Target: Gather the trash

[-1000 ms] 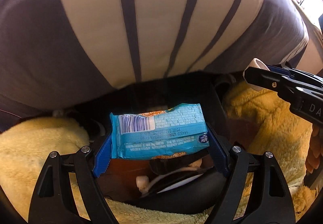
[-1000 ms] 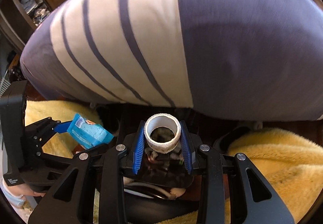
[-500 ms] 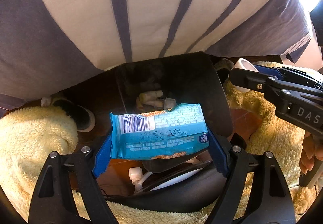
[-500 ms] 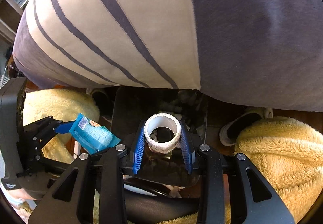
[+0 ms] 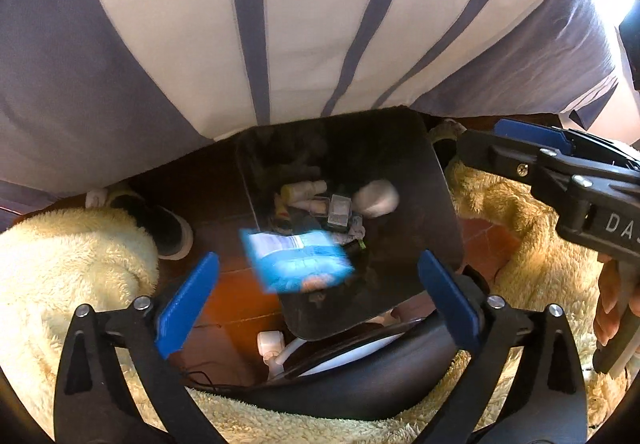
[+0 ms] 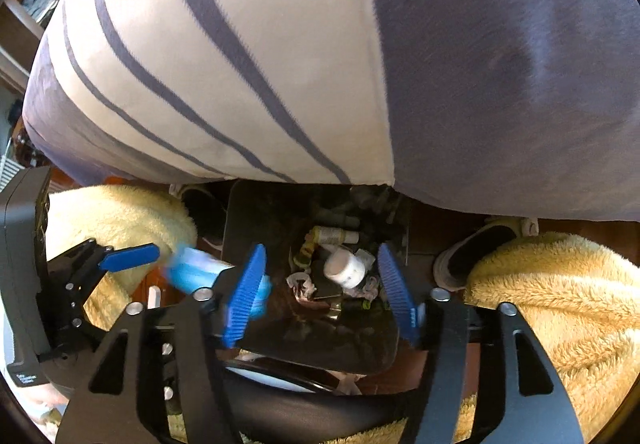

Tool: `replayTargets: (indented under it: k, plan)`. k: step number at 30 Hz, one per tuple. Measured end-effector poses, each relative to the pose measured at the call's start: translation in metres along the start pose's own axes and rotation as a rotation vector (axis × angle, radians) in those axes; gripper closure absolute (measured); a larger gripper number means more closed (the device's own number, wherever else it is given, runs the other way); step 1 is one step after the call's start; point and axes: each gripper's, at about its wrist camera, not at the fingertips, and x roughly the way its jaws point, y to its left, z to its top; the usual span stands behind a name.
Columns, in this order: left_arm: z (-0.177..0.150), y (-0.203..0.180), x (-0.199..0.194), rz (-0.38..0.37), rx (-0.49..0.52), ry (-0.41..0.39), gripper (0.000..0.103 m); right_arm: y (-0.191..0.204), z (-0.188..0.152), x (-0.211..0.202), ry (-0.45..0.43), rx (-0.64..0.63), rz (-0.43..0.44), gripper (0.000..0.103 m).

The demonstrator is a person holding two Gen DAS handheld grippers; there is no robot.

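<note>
A black trash bin [image 5: 436,204] stands on the floor below both grippers, holding several bits of trash. My left gripper [image 5: 316,284] is open; a blue snack wrapper [image 5: 296,262], blurred, is in the air between its fingers over the bin's near edge. In the right wrist view the wrapper [image 6: 192,272] falls left of the bin [image 6: 240,212]. My right gripper [image 6: 320,292] is open above the bin. A white tape roll [image 6: 344,268] lies among the trash; it is a blurred white shape [image 5: 376,198] in the left wrist view.
A striped grey and cream cushion [image 5: 280,24] hangs over the bin's far side. Yellow fleece-covered legs [image 5: 68,264] [image 6: 552,292] flank the bin. Shoes [image 5: 160,228] [image 6: 476,248] stand on the reddish wood floor. A black chair base and white power strip [image 5: 272,348] lie near.
Both grippers opened. The blue wrapper left my left gripper and is falling toward the bin. The white tape roll left my right gripper and landed in the bin.
</note>
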Motion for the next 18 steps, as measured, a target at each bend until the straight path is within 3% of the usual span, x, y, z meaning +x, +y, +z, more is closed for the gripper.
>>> replayTargets:
  k: [2,11,18]
  plan:
    - [0.000,-0.001,-0.003,0.003,0.000,-0.006,0.008,-0.001,0.001,-0.005,-0.017,0.007,-0.007,0.030]
    - [0.001,-0.002,-0.028,0.019,0.002,-0.064,0.008,-0.002,0.001,-0.030,-0.079,0.013,-0.019,0.016]
    - [0.004,-0.004,-0.083,0.049,0.005,-0.198,0.008,0.000,-0.002,-0.063,-0.164,0.005,-0.046,0.005]
